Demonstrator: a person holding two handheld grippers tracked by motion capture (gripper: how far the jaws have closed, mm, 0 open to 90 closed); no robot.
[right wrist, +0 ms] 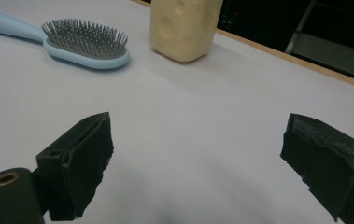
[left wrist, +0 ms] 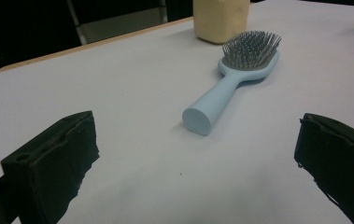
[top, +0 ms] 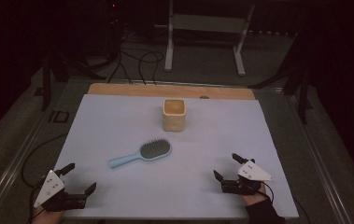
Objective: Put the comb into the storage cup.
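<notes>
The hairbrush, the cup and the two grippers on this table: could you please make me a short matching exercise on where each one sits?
Things:
1. hairbrush
2. cup
3. left gripper
4. right gripper

Places, in the high view:
A. near right corner of the sheet, jaws open
B. lying flat mid-sheet, bristles up
C. near left corner, jaws open
D. upright, beyond the brush head

Pairs: 1-B, 2-D, 3-C, 4-A

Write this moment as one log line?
left gripper: open, empty | right gripper: open, empty | hairbrush: lying on mat, untouched | cup: upright
</notes>
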